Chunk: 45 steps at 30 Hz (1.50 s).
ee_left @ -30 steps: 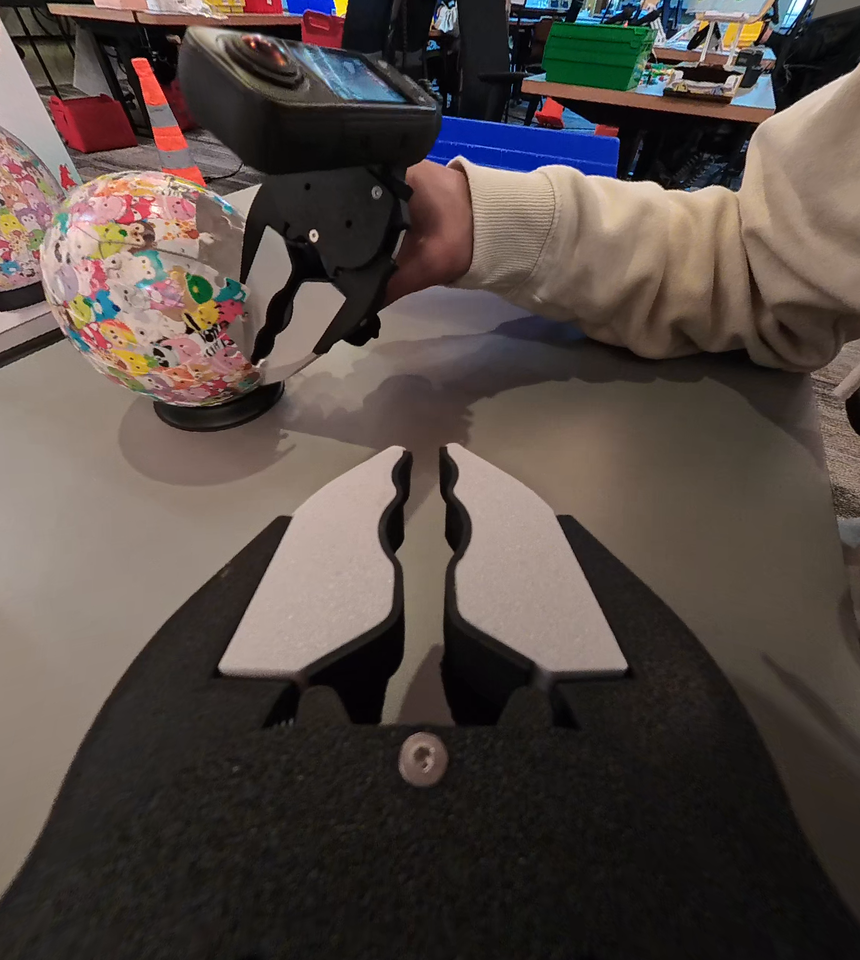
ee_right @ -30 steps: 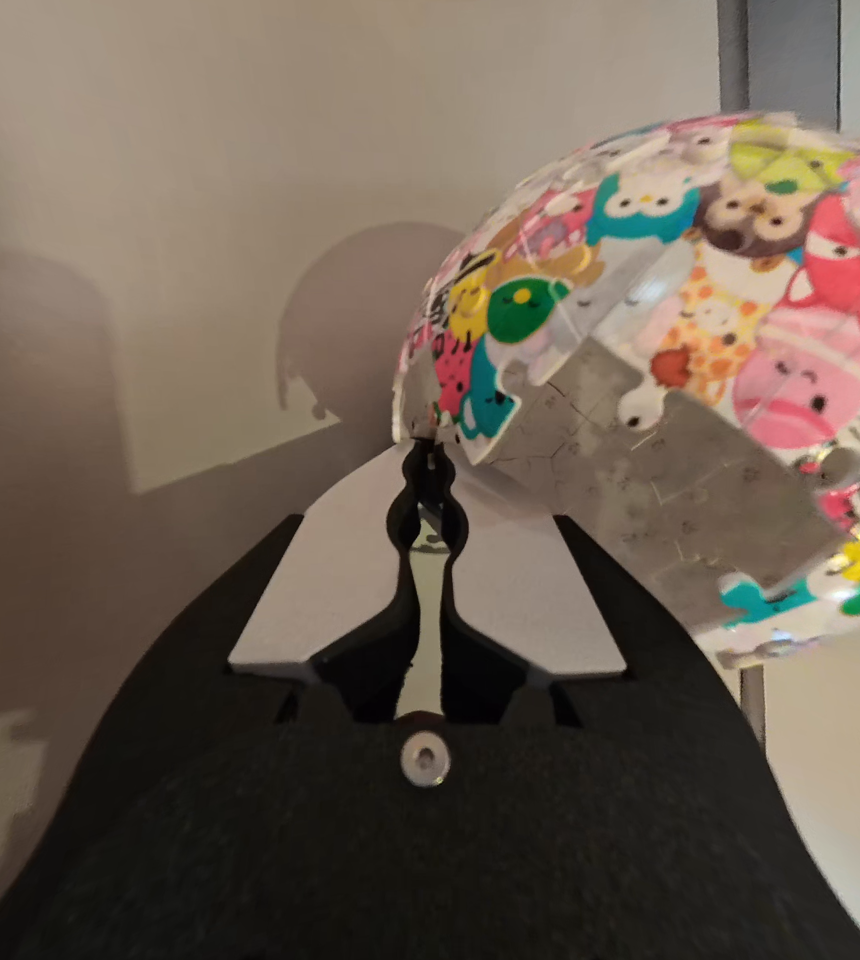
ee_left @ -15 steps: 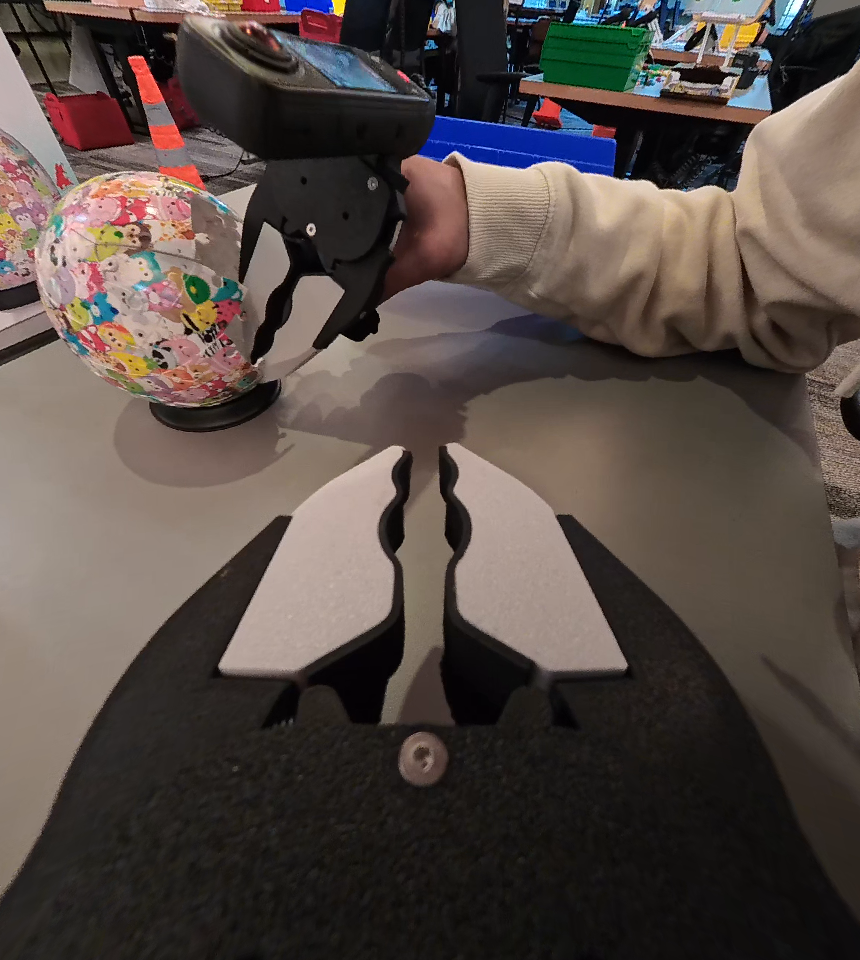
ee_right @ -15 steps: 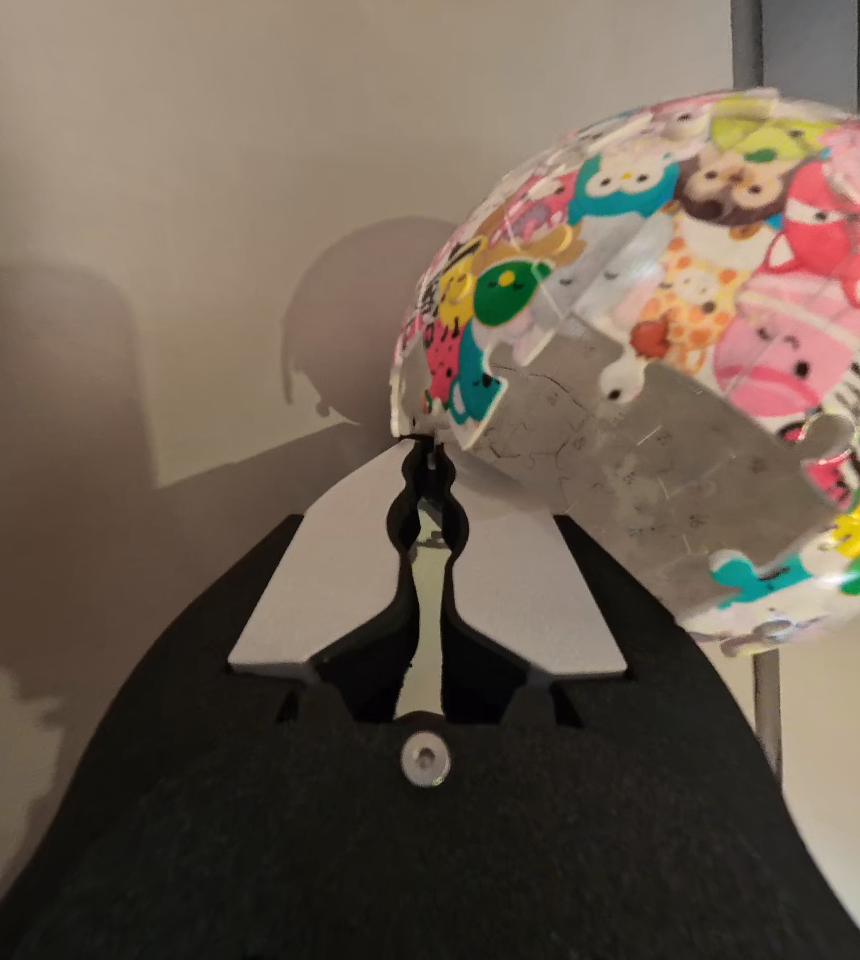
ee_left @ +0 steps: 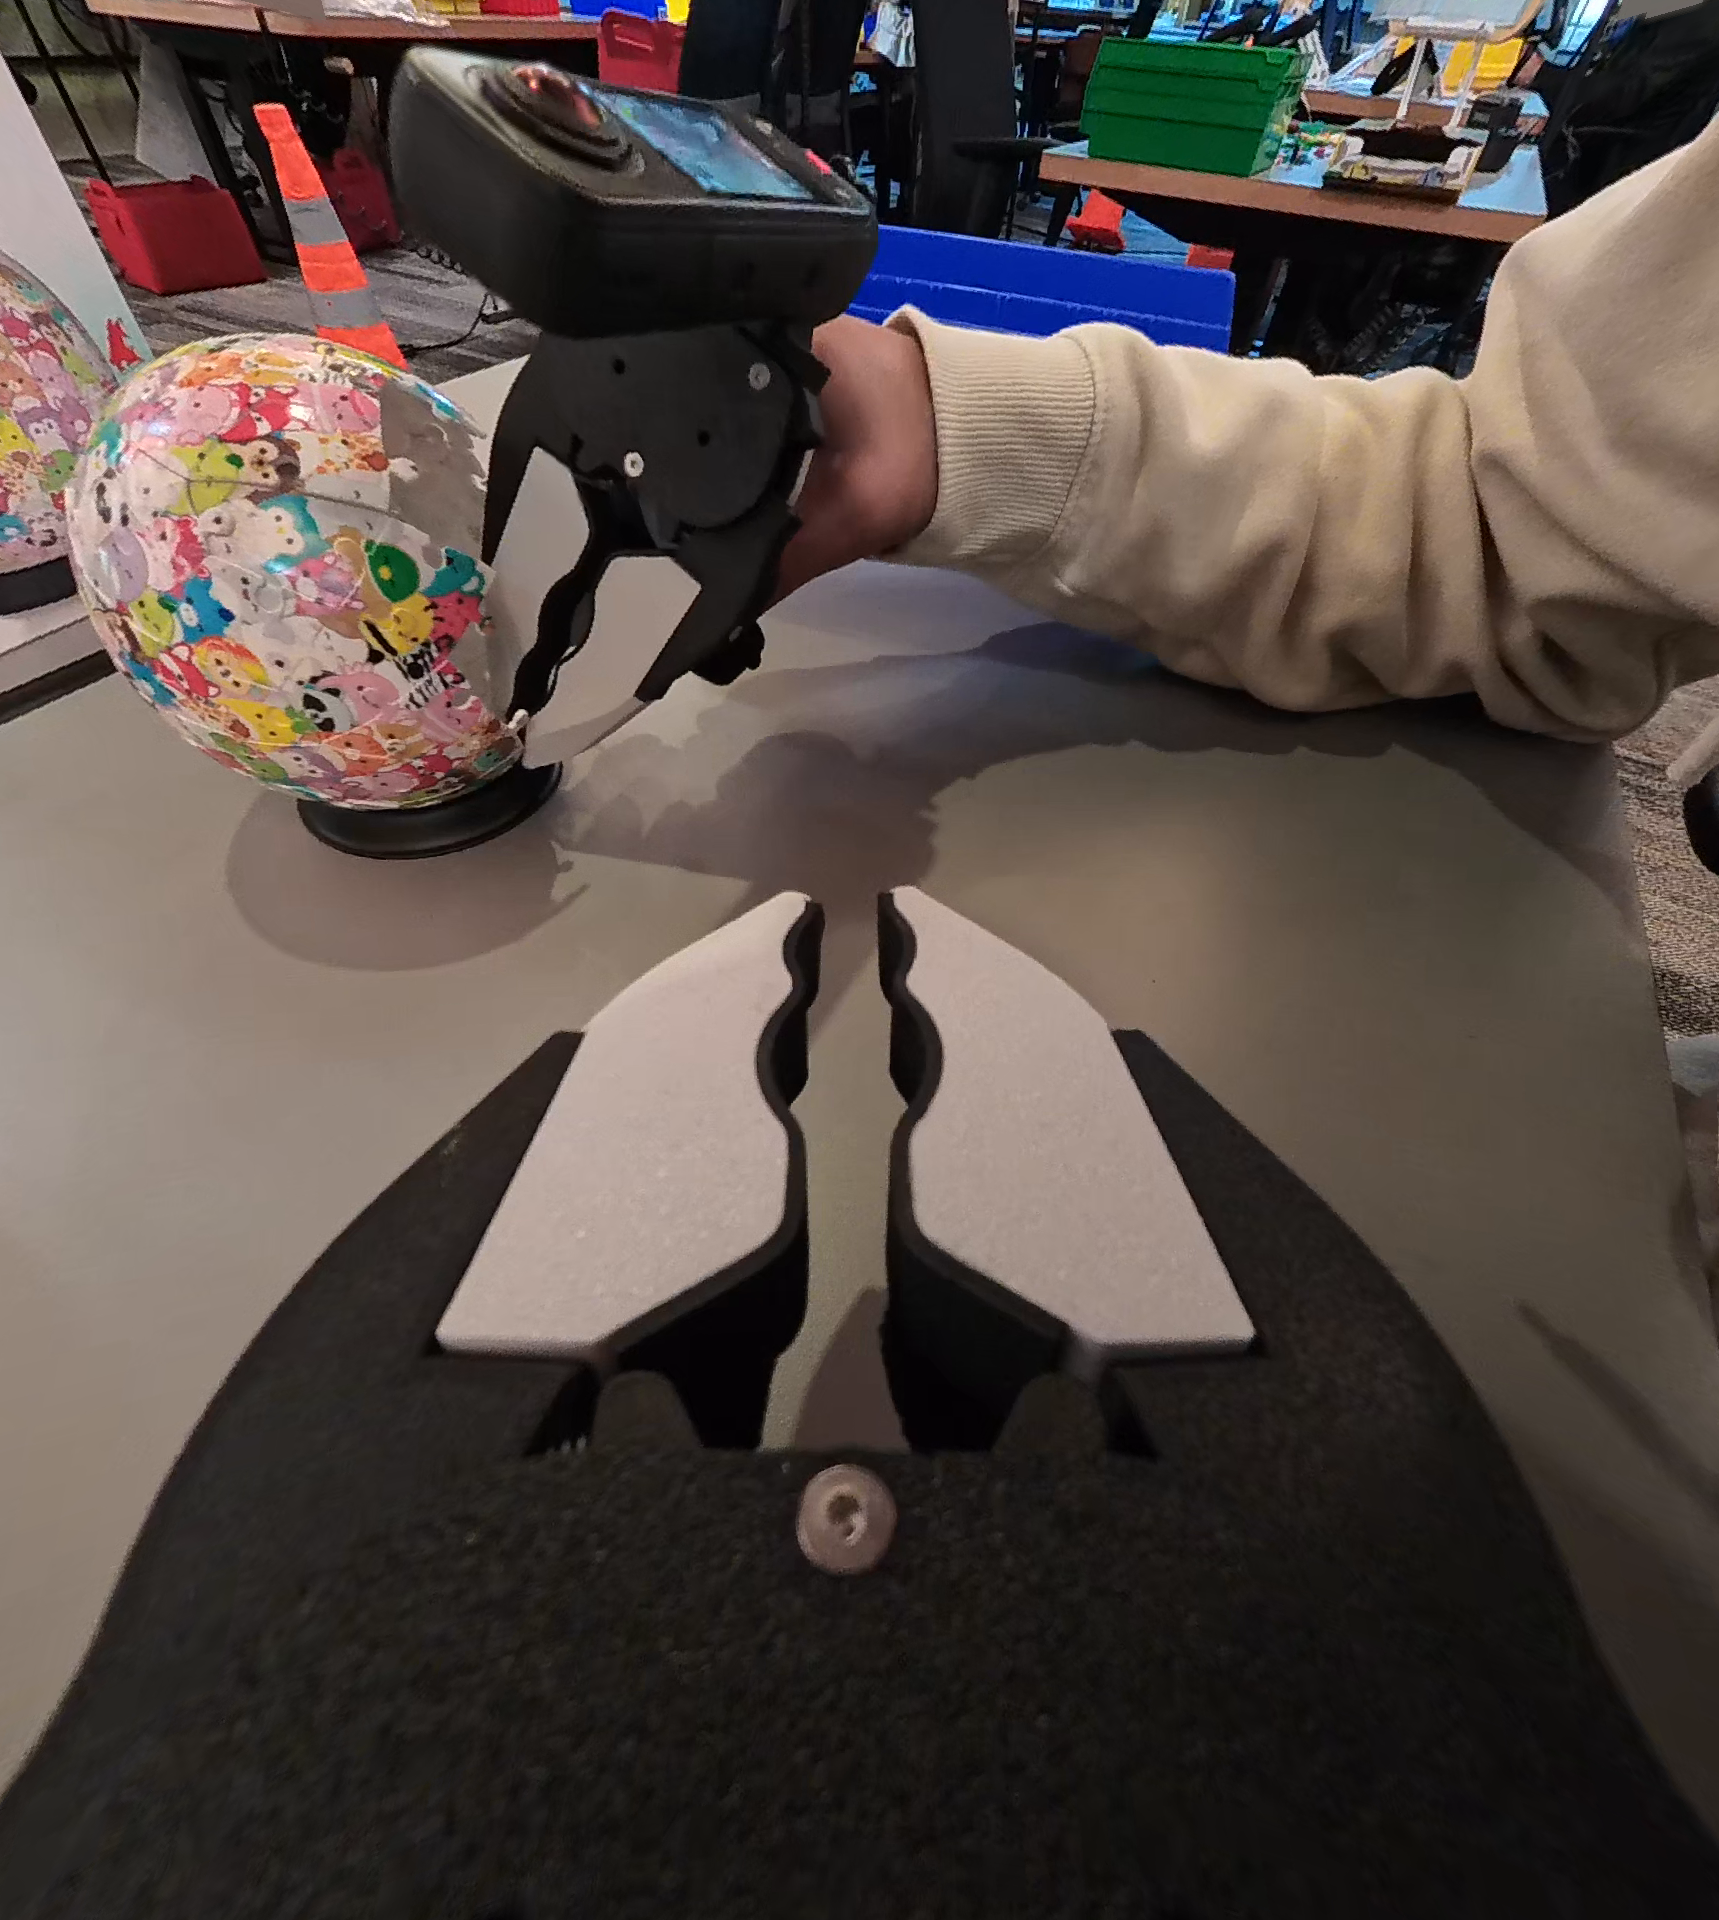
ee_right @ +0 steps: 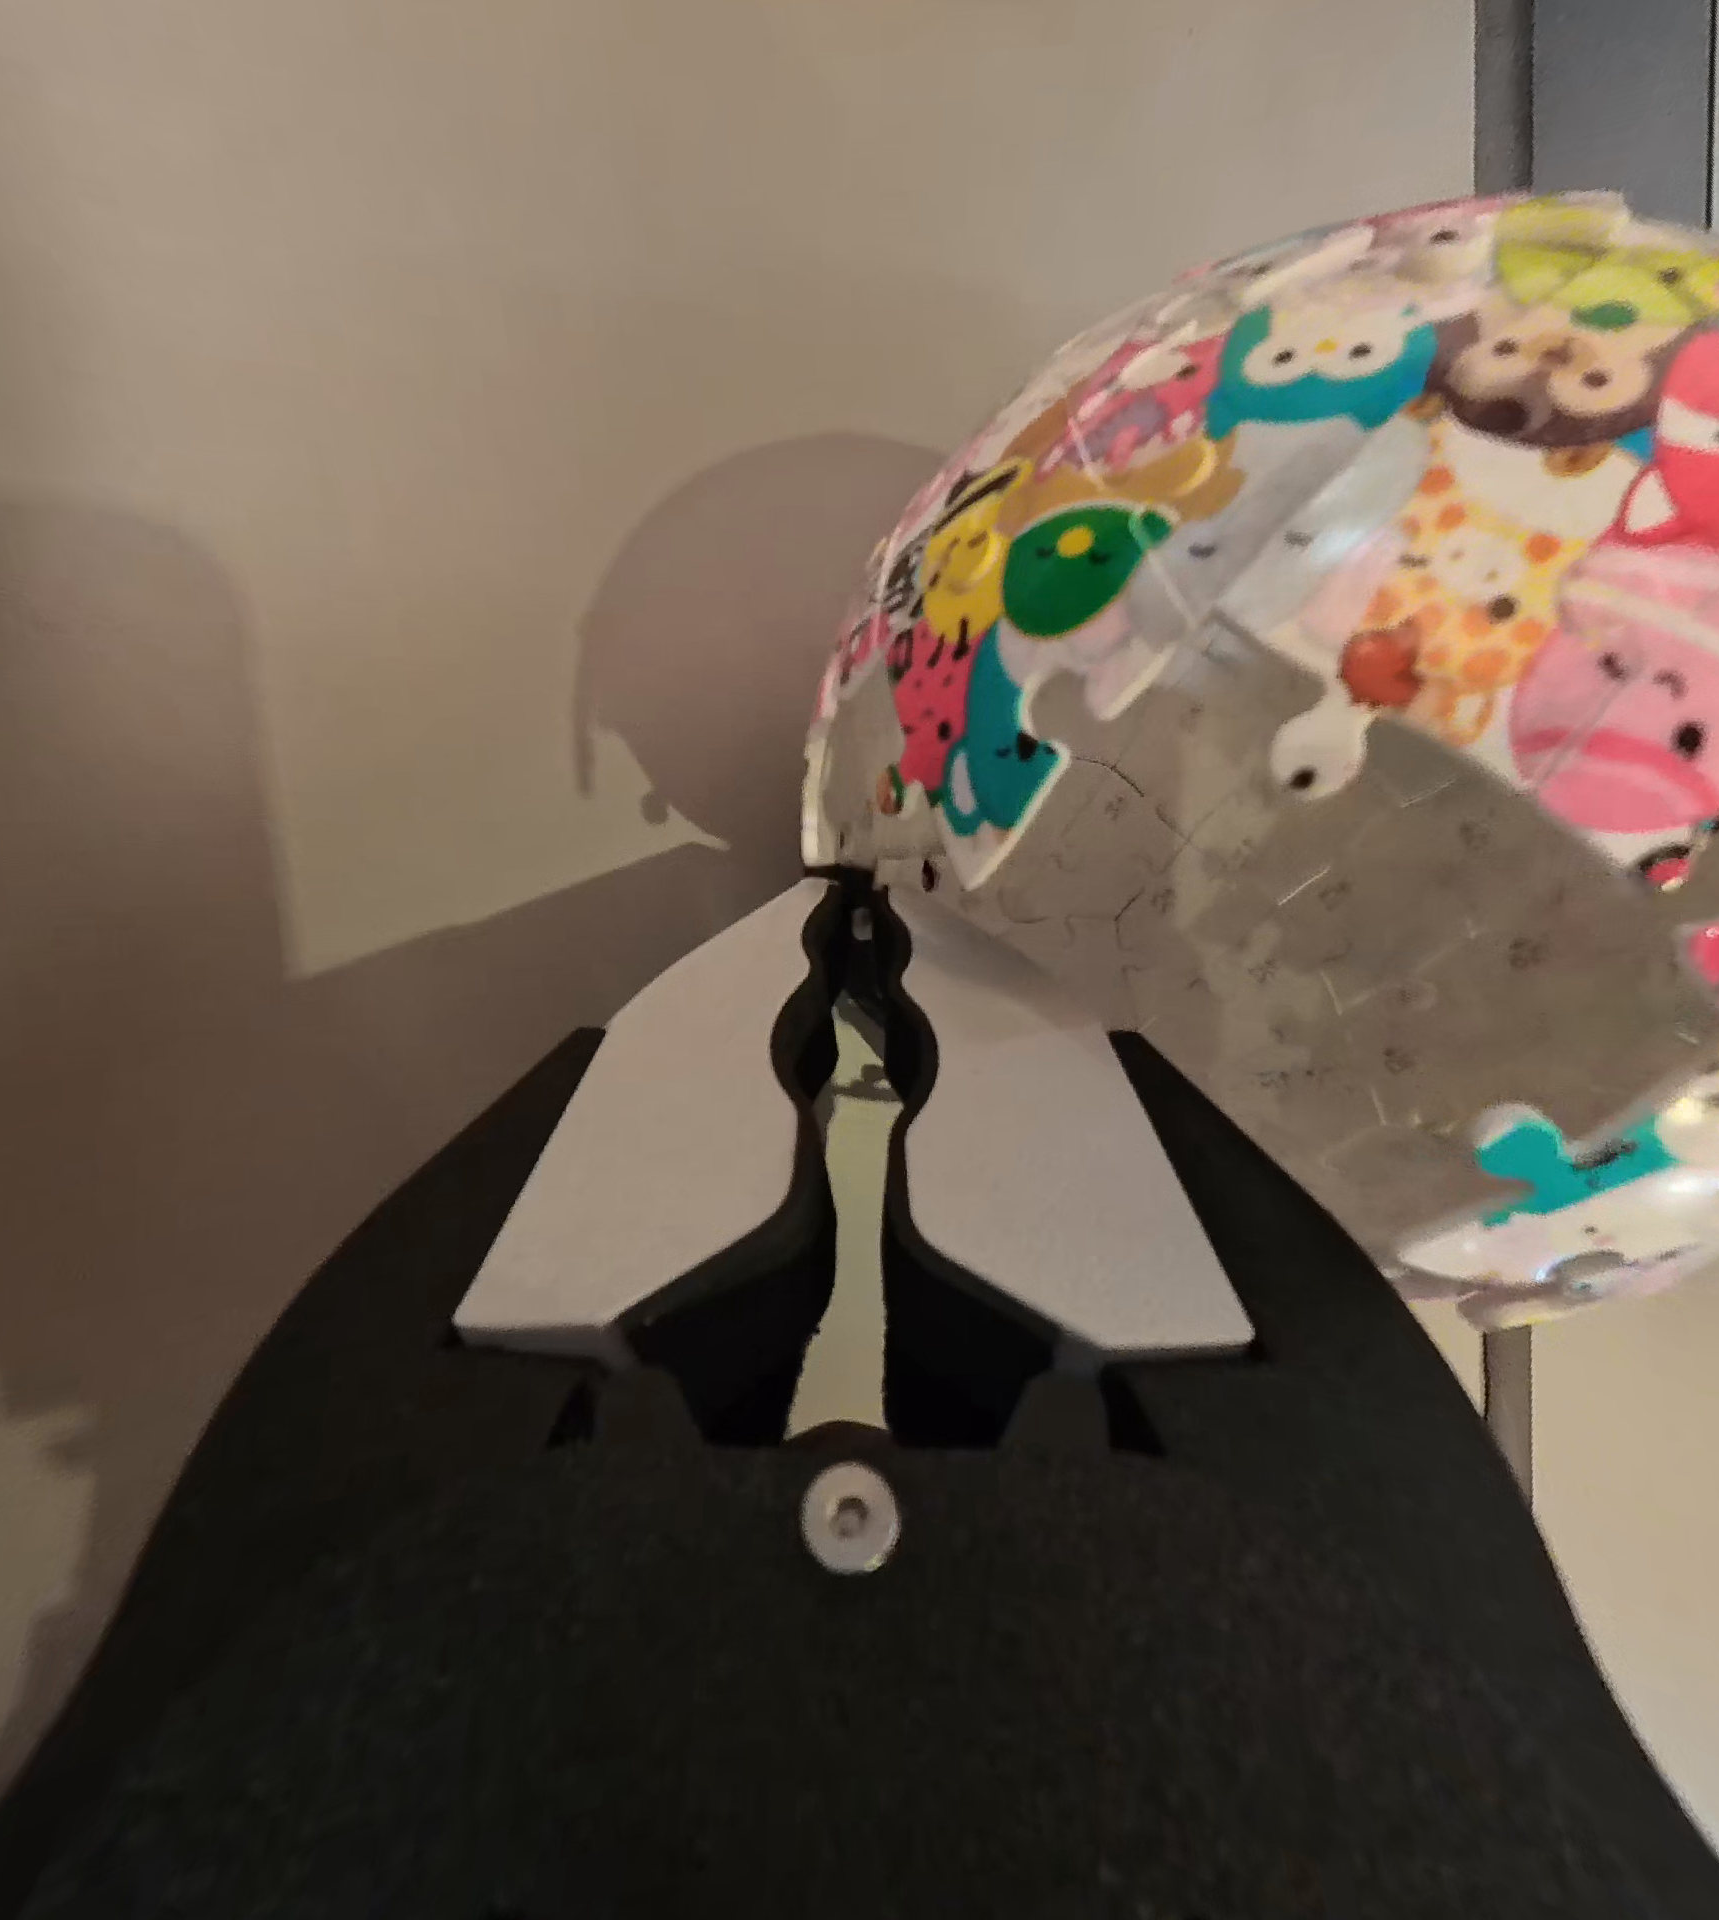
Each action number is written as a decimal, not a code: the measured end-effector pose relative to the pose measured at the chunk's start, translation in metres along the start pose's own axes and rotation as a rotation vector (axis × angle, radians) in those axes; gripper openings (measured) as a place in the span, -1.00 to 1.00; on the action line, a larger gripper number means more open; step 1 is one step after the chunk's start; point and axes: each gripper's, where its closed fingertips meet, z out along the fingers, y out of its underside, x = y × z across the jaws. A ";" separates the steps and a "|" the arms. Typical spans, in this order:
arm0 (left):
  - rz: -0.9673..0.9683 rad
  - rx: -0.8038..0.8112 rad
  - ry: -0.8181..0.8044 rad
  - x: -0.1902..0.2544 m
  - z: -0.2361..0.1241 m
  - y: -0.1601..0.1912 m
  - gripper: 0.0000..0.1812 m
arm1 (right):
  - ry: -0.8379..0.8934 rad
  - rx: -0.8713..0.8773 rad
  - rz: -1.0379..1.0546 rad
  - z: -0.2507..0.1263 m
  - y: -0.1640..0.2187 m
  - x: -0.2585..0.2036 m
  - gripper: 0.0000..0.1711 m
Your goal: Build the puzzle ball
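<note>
Right gripper (ee_right: 850,894) tips are pinched together on a small puzzle piece (ee_right: 860,920), mostly hidden, at the puzzle ball's (ee_left: 294,582) open edge. That ball sits on a black stand (ee_left: 429,821) on the grey table (ee_left: 1146,883). Left gripper (ee_left: 847,914) hangs nearby, fingers slightly apart, holding nothing.

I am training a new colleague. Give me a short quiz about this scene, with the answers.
1. True or false: the puzzle ball rests on a black stand.
2. Which tongs pinch the ball's rim? A: left tongs; B: right tongs; C: both.
3. Is the ball's shell complete?
Key: 1 true; 2 B; 3 no, a gap shows the grey inside.
</note>
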 end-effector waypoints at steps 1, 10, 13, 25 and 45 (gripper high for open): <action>-0.001 0.001 0.000 0.000 0.000 0.000 -0.89 | -0.008 0.002 -0.003 0.000 0.000 -0.001 -0.96; -0.002 -0.001 0.000 0.000 0.001 0.000 -0.89 | 0.004 0.040 -0.088 0.001 0.003 0.000 -0.96; -0.003 0.001 -0.001 0.000 0.002 0.000 -0.89 | -0.012 0.056 -0.090 0.001 0.004 0.000 -0.96; 0.001 0.000 -0.004 0.001 0.003 -0.001 -0.89 | 0.023 0.050 -0.172 0.001 0.004 -0.003 -0.96; 0.009 -0.004 -0.018 -0.002 -0.001 0.000 -0.89 | 0.036 0.159 -0.117 -0.033 -0.005 -0.018 -0.55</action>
